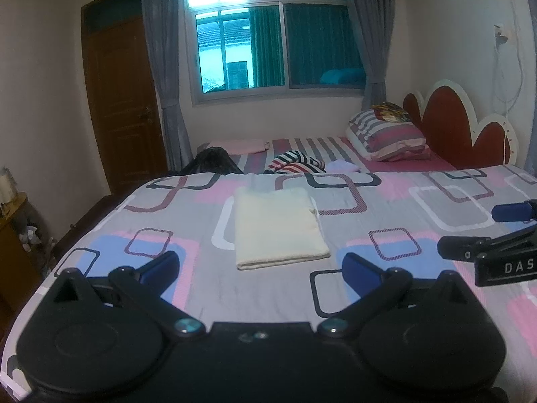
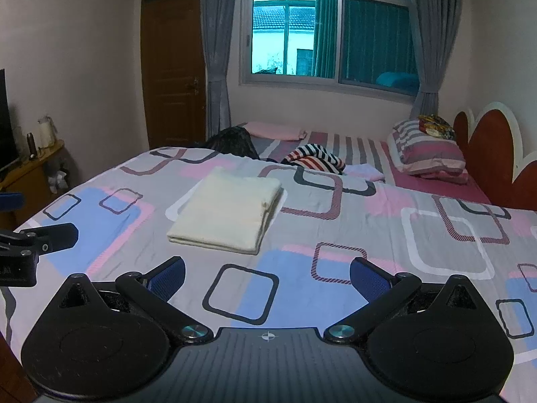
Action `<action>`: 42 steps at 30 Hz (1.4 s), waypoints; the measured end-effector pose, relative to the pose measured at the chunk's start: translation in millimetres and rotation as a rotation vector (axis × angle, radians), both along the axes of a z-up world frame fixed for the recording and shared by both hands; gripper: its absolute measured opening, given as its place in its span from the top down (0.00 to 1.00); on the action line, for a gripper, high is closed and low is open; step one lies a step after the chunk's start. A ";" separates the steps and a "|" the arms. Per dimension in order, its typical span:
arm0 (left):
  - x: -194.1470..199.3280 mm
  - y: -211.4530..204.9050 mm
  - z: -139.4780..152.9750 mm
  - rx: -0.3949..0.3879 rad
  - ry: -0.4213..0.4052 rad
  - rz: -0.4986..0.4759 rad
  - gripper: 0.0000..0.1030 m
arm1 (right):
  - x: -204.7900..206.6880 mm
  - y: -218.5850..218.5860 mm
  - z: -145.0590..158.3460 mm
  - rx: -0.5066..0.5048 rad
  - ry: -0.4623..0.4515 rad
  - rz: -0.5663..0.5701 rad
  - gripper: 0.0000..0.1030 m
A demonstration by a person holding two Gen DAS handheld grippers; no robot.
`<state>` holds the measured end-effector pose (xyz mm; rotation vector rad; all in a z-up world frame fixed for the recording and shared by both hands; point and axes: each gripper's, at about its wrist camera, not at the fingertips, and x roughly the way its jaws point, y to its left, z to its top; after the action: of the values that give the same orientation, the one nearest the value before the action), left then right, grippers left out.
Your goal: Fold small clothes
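Note:
A cream garment (image 1: 278, 226) lies folded into a flat rectangle on the patterned bedspread (image 1: 386, 208); the right wrist view shows the same cream garment (image 2: 226, 210) left of centre. My left gripper (image 1: 260, 268) hovers open just short of its near edge, nothing between the blue pads. My right gripper (image 2: 266, 273) is open too, further right and a little back from the cloth. Its tips show at the right edge of the left wrist view as the right gripper (image 1: 470, 231). A crumpled striped garment (image 1: 295, 163) lies beyond the bedspread's far edge.
A dark garment (image 1: 211, 163), a pink folded cloth (image 1: 238, 145) and a small white cloth (image 1: 342, 167) lie on the striped sheet behind. A striped pillow (image 1: 389, 134) leans by the red headboard (image 1: 449, 127). A wooden side table (image 2: 33, 168) stands left of the bed.

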<state>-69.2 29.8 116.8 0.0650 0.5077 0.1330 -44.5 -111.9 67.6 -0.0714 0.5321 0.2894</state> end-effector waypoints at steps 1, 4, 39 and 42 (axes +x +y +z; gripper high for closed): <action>-0.6 -0.3 0.0 0.001 -0.001 -0.001 0.00 | 0.0 -0.2 0.1 -0.001 -0.001 -0.001 0.00; 0.9 -1.1 -0.7 0.001 0.001 -0.003 0.00 | 0.8 -1.8 0.8 0.000 -0.002 -0.002 0.00; -1.4 -4.1 -2.3 0.020 -0.020 -0.034 0.00 | -2.0 -2.7 0.5 -0.003 -0.003 0.013 0.00; -1.5 -5.3 -2.4 0.023 -0.025 -0.037 0.01 | -1.3 -3.9 0.9 -0.003 -0.003 0.018 0.00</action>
<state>-70.7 24.5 114.5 0.0953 0.4802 0.1034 -45.8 -115.8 68.6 -0.0795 0.5290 0.3059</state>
